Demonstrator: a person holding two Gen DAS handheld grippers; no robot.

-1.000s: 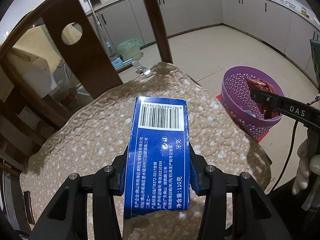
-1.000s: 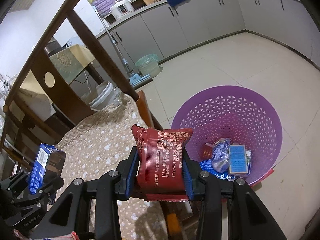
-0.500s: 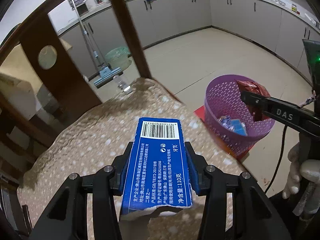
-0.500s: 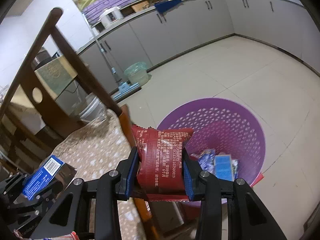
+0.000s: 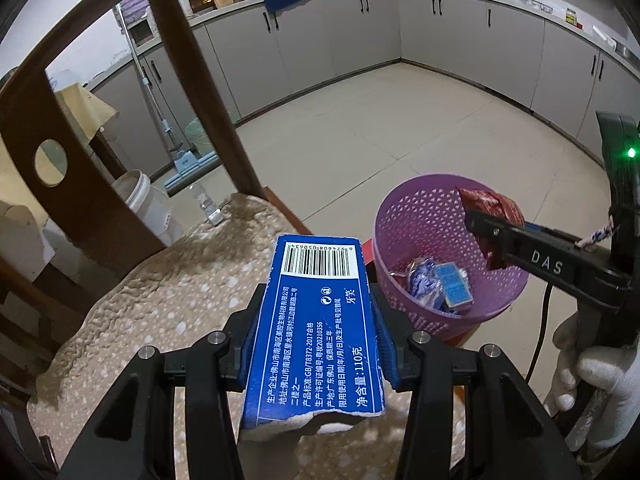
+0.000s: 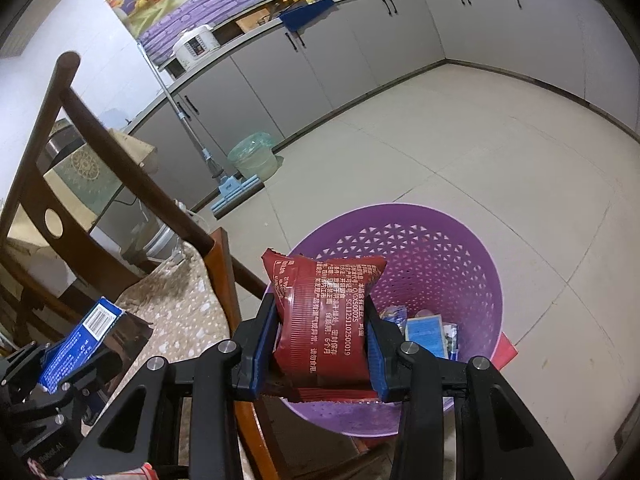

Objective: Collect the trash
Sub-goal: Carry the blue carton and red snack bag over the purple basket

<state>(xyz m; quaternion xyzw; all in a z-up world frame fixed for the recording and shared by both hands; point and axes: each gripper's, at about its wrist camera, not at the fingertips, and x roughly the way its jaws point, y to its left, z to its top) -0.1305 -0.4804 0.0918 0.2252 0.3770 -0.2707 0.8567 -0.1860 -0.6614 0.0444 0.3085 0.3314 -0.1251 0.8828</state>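
Observation:
My left gripper [image 5: 316, 332] is shut on a blue toothpaste box [image 5: 316, 320] with a barcode, held above the chair's beige cushion [image 5: 160, 312]. My right gripper [image 6: 322, 336] is shut on a red snack packet [image 6: 324, 320], held over the near rim of the purple perforated basket [image 6: 472, 264] on the floor. The basket [image 5: 404, 220] holds several blue and white wrappers [image 5: 440, 286]. In the left wrist view the right gripper [image 5: 486, 236] with the red packet [image 5: 492, 208] hangs over the basket. In the right wrist view the left gripper and blue box [image 6: 80, 340] sit at lower left.
A dark wooden chair back [image 5: 80, 184] rises behind the cushion. A mop [image 6: 236, 196] and a green bucket [image 6: 254, 160] stand by grey kitchen cabinets [image 6: 360, 52]. A white plastic jar [image 5: 140, 196] sits behind the chair. Tiled floor [image 6: 500, 152] surrounds the basket.
Both grippers have risen and shifted towards the basket. The red packet now hangs over the basket's near rim; the blue box has moved closer to the cushion's right edge.

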